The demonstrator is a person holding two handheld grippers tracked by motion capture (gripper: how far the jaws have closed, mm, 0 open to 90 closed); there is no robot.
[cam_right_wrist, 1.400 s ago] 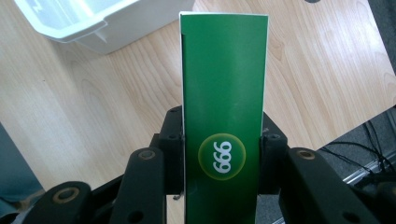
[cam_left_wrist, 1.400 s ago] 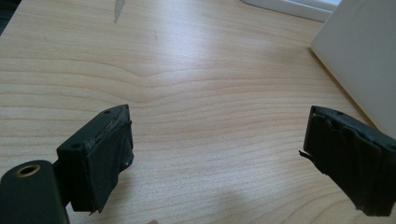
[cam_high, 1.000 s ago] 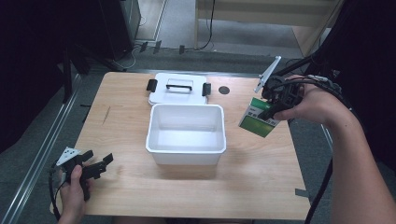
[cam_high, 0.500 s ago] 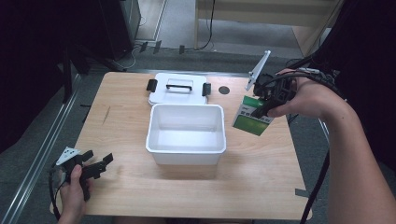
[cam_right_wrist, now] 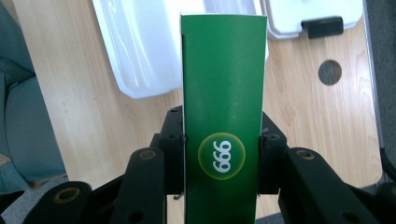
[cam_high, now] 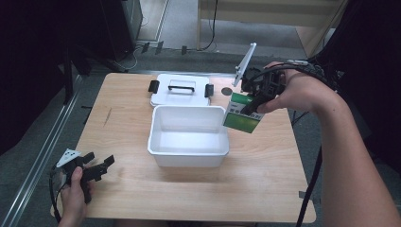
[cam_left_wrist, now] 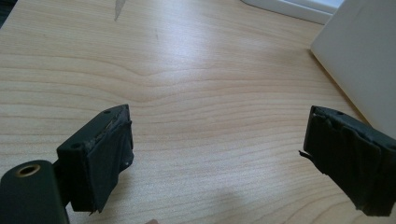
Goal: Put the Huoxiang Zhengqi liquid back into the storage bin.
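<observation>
Gripping right gripper point(cam_right_wrist: 219, 154), green box point(cam_right_wrist: 223, 93) (label "999")

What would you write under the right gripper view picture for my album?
Right tool clamps a green box above the white bin.

A green carton point(cam_high: 242, 113) marked "999", tilted, hangs above the right rim of an open, empty white plastic bin point(cam_high: 189, 153); its lid point(cam_high: 179, 90) lies just behind.
</observation>
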